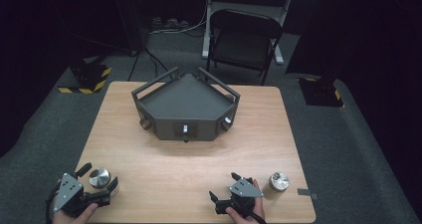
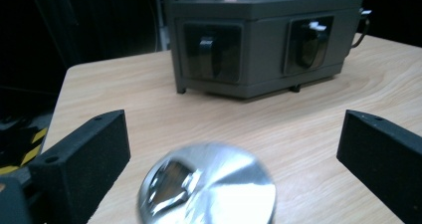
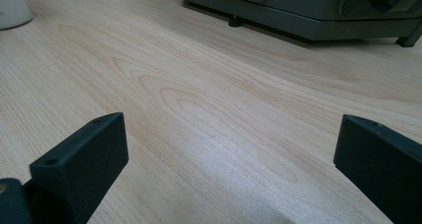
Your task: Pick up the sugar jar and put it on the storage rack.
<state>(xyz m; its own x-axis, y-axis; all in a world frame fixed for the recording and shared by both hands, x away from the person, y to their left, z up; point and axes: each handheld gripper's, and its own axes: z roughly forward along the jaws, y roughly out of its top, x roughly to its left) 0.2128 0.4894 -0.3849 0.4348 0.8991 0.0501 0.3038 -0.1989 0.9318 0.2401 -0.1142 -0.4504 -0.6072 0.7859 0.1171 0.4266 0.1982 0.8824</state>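
Wooden table [image 1: 189,169]: two metal cylinders [image 1: 99,177] [image 1: 278,182], one grey fixture [image 1: 185,107].

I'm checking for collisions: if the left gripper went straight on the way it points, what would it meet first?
The shiny metal cylinder, standing between the open jaws of the left gripper. Beyond it, probably the grey fixture.

Light wooden table [image 1: 174,169] bearing grey angular fixture [image 1: 185,109], two metal cylinders [image 1: 99,177] [image 1: 278,182].
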